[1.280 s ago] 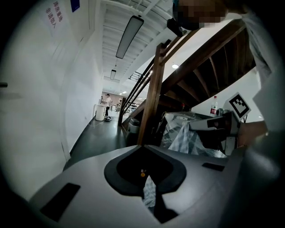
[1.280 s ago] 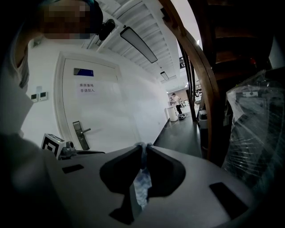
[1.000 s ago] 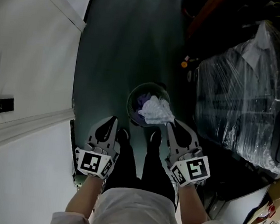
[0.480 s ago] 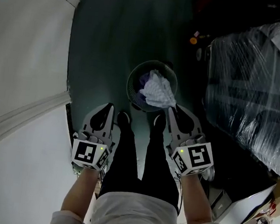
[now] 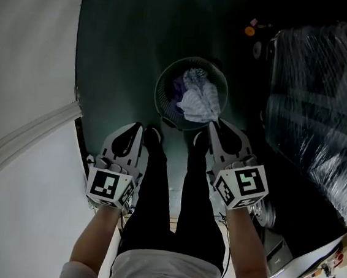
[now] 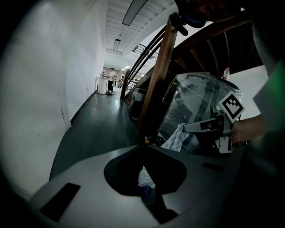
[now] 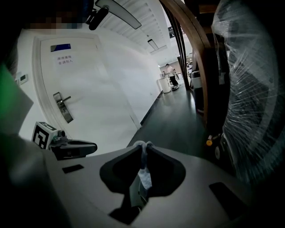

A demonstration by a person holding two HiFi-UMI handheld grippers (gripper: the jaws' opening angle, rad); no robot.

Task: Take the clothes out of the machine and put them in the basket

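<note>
One white cloth (image 5: 200, 101) hangs from the right gripper (image 5: 212, 124), whose jaws are clenched on its upper edge. Its lower part is draped over a purple garment (image 5: 180, 88) inside the round basket (image 5: 158, 100) on the dark floor (image 5: 127, 50). The left gripper (image 5: 139, 127) is level with the right, near the basket's rim, jaws closed together with nothing between them; plastic-wrapped furniture (image 5: 319, 101) stands to the right.

There were two grippers, the left gripper (image 5: 136, 130) and the right gripper (image 5: 212, 126), one round basket (image 5: 160, 97) with two pieces of clothing, a pale cloth (image 5: 201, 102) and a purple garment (image 5: 180, 88), two dark shoes (image 5: 153, 135), and one plastic-wrapped bulk (image 5: 324, 108).
</note>
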